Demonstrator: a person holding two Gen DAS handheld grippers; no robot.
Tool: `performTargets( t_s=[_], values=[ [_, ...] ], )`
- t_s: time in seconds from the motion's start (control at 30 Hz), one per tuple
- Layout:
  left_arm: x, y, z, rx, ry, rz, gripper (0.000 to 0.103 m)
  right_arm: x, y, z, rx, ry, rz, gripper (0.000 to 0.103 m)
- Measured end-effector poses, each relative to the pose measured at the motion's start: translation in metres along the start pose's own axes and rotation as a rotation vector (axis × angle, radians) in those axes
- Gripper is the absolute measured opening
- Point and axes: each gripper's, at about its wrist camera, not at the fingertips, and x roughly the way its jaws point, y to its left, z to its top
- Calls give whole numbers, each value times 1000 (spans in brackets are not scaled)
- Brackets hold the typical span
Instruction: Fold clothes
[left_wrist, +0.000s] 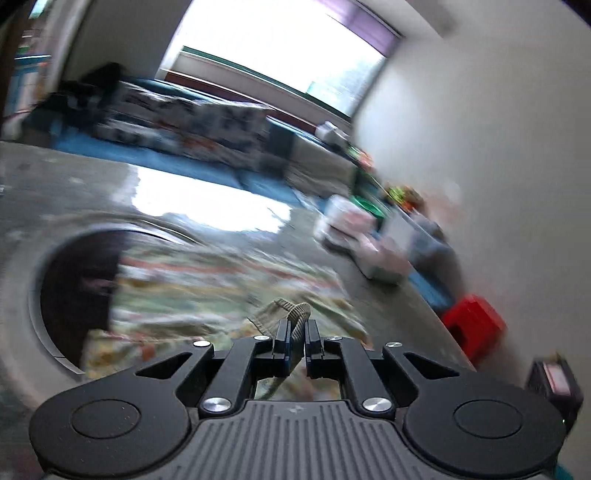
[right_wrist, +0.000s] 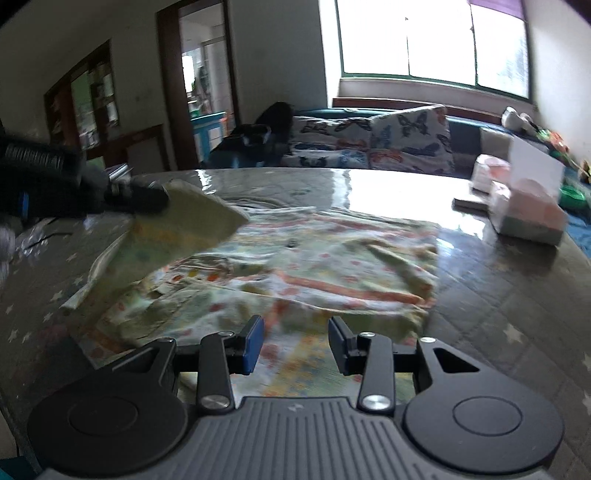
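A light patterned garment (right_wrist: 314, 266) with orange bands lies spread on the table (right_wrist: 498, 295). My left gripper (left_wrist: 297, 326) is shut on a ribbed cuff (left_wrist: 300, 314) of that garment. In the right wrist view the left gripper (right_wrist: 147, 197) comes in from the left and holds the sleeve (right_wrist: 184, 225) lifted above the rest of the cloth. My right gripper (right_wrist: 296, 332) stands open just over the garment's near edge. Its blue pads (right_wrist: 255, 343) are well apart with nothing pressed between them. The left wrist view is blurred, and the garment (left_wrist: 221, 280) shows there as a smear.
White and pink boxes (right_wrist: 524, 206) stand at the table's right side. Behind the table is a sofa with butterfly cushions (right_wrist: 369, 140). A red object (left_wrist: 472, 321) sits low by the wall. A dark round shape with a grey rim (left_wrist: 77, 288) is blurred at the left.
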Motion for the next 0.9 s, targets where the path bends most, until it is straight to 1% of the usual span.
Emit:
performTargets(
  t_s=[0.13,0.2,0.23,0.27,0.3,0.33,0.37,0.4,0.43,0.47,0.57,0.67,0.77,0.83,0.87,0.9],
  values=[
    [19,-7,-20,49,100,8,14,-4,-13,0,43,-7,-16,39],
    [22,-5,-29,70,132,26,26,-4,-16,1,58,-9,-13,38],
    [21,-2,-33,81,141,42,46,-3,-16,2,65,-7,-6,38],
    [19,0,-35,91,134,63,53,-2,-15,3,70,-2,5,38],
    [15,4,-35,101,122,84,54,0,-14,3,71,3,14,38],
    [12,8,-36,112,111,104,57,2,-11,4,71,9,24,38],
    [9,12,-36,122,99,125,64,5,-9,4,74,18,36,38],
    [5,15,-37,132,87,146,68,11,-7,5,80,30,54,38],
    [2,19,-37,140,76,167,77,16,-5,5,83,42,67,38],
    [-3,24,-36,139,65,186,81,21,-2,6,82,52,73,37],
    [-16,42,-35,128,36,246,88,34,4,7,93,79,92,33],
    [-26,61,-33,100,18,295,90,43,9,8,96,99,101,32],
    [-34,77,-33,57,8,331,92,48,14,7,90,113,100,29],
    [-38,86,-34,36,2,347,92,49,15,8,93,115,101,23],
    [-39,89,-34,27,-1,352,93,48,16,8,95,114,101,14],
    [-40,92,-34,19,-3,356,94,48,17,8,95,111,98,9]
  ],
)
